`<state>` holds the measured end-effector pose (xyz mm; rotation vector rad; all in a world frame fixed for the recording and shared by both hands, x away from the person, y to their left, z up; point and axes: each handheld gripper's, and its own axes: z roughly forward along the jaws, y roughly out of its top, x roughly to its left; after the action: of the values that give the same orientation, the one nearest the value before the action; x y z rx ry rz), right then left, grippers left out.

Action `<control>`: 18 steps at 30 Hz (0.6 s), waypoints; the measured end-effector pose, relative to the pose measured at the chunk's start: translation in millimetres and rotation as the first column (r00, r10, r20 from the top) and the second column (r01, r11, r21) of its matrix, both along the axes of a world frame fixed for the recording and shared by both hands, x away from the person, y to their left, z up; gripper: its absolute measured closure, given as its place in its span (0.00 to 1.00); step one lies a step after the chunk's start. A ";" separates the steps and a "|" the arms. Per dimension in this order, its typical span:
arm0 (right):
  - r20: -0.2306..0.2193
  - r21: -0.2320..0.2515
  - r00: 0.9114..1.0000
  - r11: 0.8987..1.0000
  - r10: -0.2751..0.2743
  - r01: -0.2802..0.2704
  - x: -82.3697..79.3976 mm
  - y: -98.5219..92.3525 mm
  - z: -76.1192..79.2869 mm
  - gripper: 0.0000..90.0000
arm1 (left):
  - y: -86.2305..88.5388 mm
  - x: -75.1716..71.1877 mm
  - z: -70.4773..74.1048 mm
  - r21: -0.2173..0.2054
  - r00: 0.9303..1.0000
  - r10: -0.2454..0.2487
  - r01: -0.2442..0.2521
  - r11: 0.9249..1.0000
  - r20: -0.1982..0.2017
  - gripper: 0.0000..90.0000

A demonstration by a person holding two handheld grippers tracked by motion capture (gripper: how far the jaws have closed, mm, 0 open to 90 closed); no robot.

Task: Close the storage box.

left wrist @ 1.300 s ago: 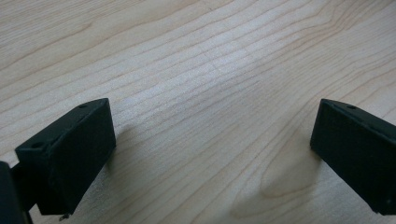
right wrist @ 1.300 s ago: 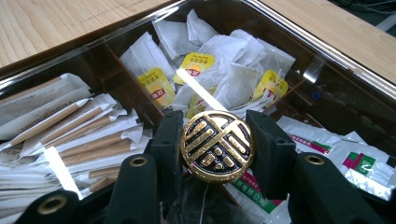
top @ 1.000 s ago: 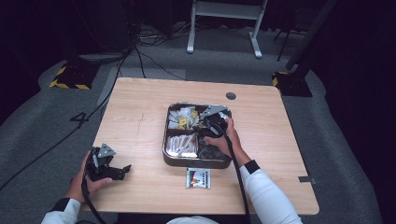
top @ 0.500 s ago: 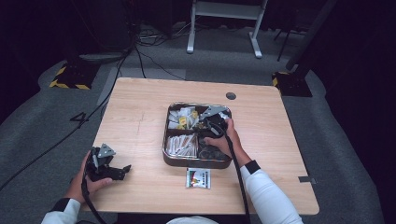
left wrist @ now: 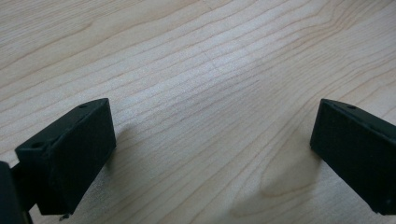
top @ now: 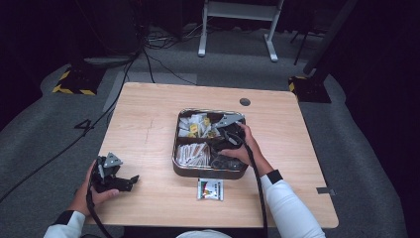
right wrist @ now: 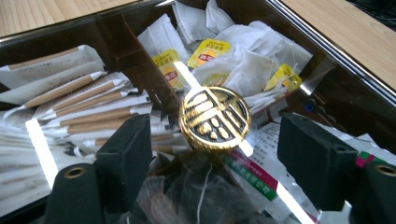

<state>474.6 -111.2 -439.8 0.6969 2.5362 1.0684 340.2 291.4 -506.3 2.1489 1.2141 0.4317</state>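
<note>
Clear-wrapped dark sachet (right wrist: 201, 191) in the near compartment of the metal tray (top: 208, 173), low between the jaws of the right gripper (right wrist: 215, 128) and pressed by neither pad. Jaws just been opening, now standing wide. Judged a release: sachet dropped off into the tray, or a fresh pick being lined up; cannot tell which.

Just beyond the sachet, a round gold emblem (right wrist: 215, 117) on the tray's divider; yellow-tagged tea bags (right wrist: 243, 65) in the far compartment, paper stick packets (right wrist: 93, 112) in the one beside it. One small packet (top: 210, 189) on the table (top: 148, 124) just in front of the tray.

Right hand (top: 242, 146) over the tray's right half, gripper tilted down into it. Left gripper (top: 130, 179) well apart near the table's front left corner, resting low on the wood, jaws wide with nothing between.
</note>
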 end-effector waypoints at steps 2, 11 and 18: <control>-0.005 -0.001 1.000 1.000 0.002 -0.002 -0.3 -2.7 0.0 0.27 | 0.0 0.0 0.0 0.000 1.000 0.000 0.000 1.000 0.001 0.00; 0.007 -0.007 0.999 0.999 0.033 -0.033 -6.5 -8.6 4.5 0.20 | 0.2 -0.1 0.0 0.001 1.000 -0.001 0.001 1.000 0.002 0.00; 0.038 -0.061 0.999 0.998 0.038 -0.036 -13.6 -14.2 7.7 0.20 | 0.2 -0.1 0.0 0.001 1.000 -0.001 0.001 1.000 0.002 0.00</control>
<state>460.9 -125.5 -432.1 0.6097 2.5456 1.0030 340.1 291.6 -506.3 2.1494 1.2118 0.4342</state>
